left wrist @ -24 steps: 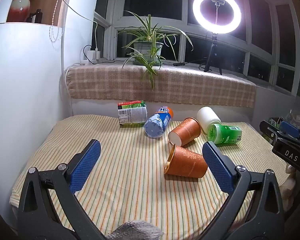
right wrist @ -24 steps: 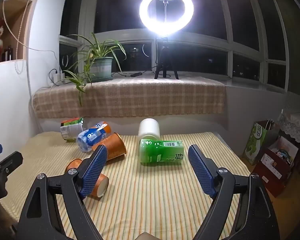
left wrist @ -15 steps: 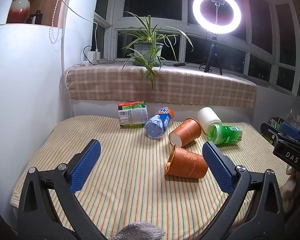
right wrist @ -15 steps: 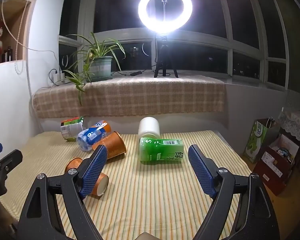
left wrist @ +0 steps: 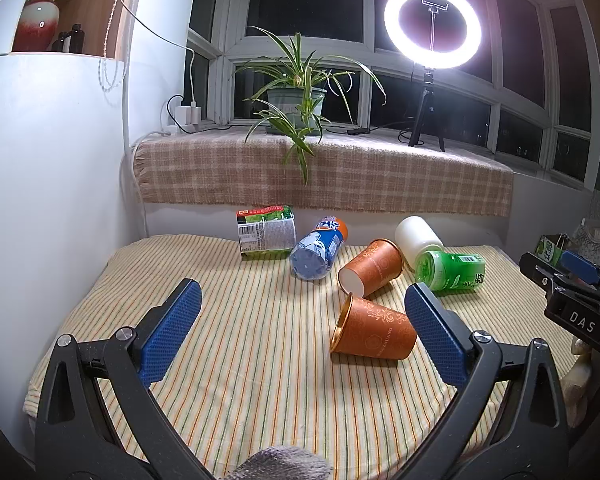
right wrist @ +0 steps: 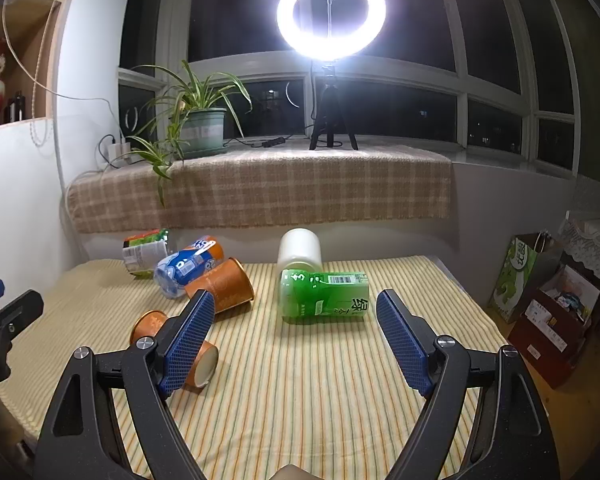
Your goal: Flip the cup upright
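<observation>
- The right tool (left wrist: 572,276) sits slightly lower at the left view's right edge.
- In the right view, the ring light (right wrist: 331,14) sits slightly higher in frame.

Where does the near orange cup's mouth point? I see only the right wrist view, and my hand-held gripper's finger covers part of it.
Observer: The near orange cup shows whole in the left wrist view. It lies on its side, with its gold-rimmed mouth facing away from the right hand-held gripper.
Operator: Is the left one open?
Observer: Yes. The left hand-held gripper has its jaws wide apart and holds nothing.
Operator: And the far orange cup?
Observer: The far orange cup is also on its side. Its open mouth, white inside, faces the left camera.
</observation>
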The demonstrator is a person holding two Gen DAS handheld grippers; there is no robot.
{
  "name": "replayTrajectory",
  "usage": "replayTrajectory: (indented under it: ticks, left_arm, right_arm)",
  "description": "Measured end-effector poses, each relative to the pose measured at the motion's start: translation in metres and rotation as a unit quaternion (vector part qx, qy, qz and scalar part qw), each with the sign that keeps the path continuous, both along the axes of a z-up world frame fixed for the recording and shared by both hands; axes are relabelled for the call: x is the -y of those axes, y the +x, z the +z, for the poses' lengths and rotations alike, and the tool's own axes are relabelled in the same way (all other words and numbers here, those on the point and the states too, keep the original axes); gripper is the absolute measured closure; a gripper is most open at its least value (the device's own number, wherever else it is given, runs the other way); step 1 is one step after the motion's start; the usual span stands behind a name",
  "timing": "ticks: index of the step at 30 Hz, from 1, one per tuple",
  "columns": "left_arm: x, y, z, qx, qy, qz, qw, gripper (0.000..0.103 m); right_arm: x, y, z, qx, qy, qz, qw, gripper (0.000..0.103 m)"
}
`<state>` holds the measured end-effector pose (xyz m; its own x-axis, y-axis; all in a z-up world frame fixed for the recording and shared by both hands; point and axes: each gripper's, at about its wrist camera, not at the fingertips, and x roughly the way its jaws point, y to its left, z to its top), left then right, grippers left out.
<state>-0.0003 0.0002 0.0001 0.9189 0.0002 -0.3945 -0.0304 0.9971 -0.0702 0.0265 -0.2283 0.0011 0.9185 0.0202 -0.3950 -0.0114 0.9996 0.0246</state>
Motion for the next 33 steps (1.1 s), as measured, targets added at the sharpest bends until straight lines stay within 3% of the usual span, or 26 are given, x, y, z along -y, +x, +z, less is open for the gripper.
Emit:
replayTrajectory:
  ticks: [33]
  left_arm:
    - [0.0003,0.0001,-0.0003,0.0,0.003,0.0,1.0,0.0]
  right_arm:
    - [0.0047,0.0029,-0.0033,-0.018,0.011,-0.001,1.0,0.02]
